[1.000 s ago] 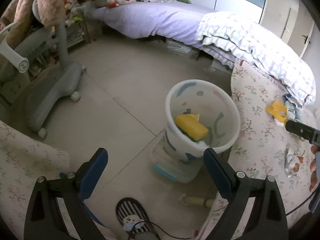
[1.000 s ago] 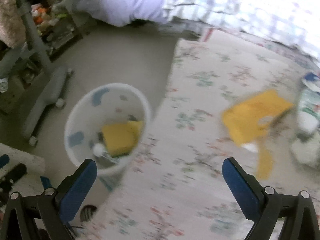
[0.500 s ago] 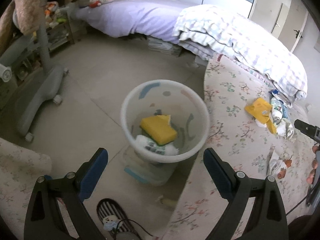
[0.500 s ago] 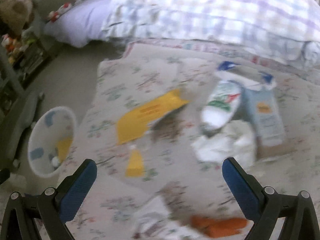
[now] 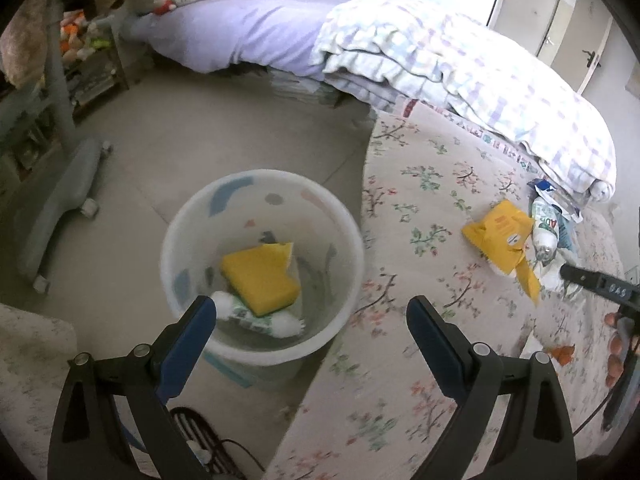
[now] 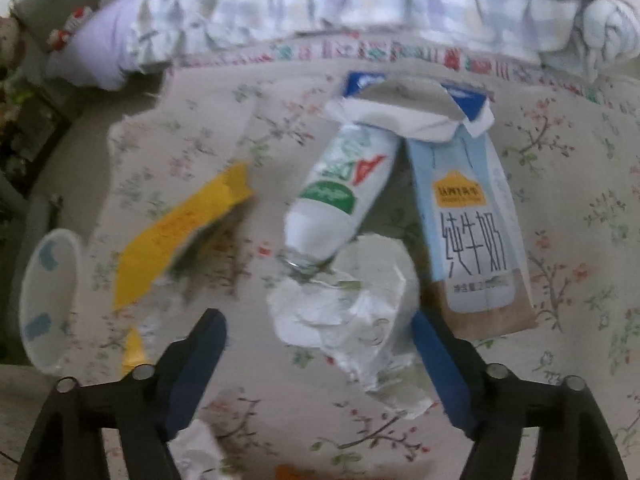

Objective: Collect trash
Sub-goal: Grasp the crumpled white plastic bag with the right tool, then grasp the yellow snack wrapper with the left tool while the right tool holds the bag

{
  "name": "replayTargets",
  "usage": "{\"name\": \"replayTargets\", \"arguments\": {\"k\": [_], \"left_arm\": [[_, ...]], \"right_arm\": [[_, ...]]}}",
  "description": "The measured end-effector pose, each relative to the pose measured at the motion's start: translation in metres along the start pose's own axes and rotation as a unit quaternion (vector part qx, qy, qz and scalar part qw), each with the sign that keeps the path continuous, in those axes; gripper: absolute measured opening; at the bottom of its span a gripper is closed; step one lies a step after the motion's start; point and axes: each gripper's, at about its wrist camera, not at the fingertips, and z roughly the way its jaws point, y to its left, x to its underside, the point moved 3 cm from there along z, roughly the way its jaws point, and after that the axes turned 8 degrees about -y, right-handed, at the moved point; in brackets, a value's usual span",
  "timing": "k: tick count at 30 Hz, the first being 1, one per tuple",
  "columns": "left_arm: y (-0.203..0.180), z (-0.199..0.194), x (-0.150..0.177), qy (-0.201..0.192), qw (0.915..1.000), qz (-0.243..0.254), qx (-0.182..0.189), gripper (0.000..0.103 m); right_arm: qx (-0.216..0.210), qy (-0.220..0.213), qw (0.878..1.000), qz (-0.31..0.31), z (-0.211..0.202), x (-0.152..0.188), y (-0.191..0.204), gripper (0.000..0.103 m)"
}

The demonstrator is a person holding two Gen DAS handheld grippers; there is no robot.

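The white trash bin (image 5: 260,176) stands on the floor beside the floral bed cover (image 5: 420,208). In it lie a yellow box (image 5: 260,276) and a white-green bottle (image 5: 256,318). My left gripper (image 5: 310,320) hovers open and empty over the bin's near rim. My right gripper (image 6: 316,324) is over the trash pile, its jaws closing. A crumpled white paper (image 6: 348,304) lies between them: the right pad is at its edge, the left pad stands clear. Beyond it lie a white-green bottle (image 6: 340,192), a light blue milk carton (image 6: 468,216) and a yellow packet (image 6: 180,228).
A folded checked quilt (image 5: 460,68) lies at the back of the floral cover, and a purple bed (image 5: 248,28) lies beyond it. A grey chair base (image 5: 60,208) stands on the floor at left. Another paper scrap (image 6: 196,448) and an orange scrap (image 6: 292,472) lie near my right gripper.
The right gripper swung from above the bin across the cover to the trash pile, and its jaws narrowed around the crumpled paper. The left gripper slid right, staying open over the bin.
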Motion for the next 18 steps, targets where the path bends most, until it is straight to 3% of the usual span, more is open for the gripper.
{"name": "replayTargets", "arguments": {"k": [7,12,18], "left_arm": [[-0.039,0.02,-0.005,0.006,0.9997,0.009,0.019,0.097],[-0.07,0.035,-0.005,0.012,0.9991,0.025,0.033,0.097],[-0.111,0.046,-0.008,0.004,0.9974,0.025,0.067,0.097]], "right_arm": [[0.035,0.016,0.999,-0.016,0.017,0.001,-0.001,0.061],[0.065,0.027,0.996,-0.057,0.021,0.011,0.003,0.04],[0.023,0.024,0.999,-0.027,0.005,0.01,-0.005,0.036]]}}
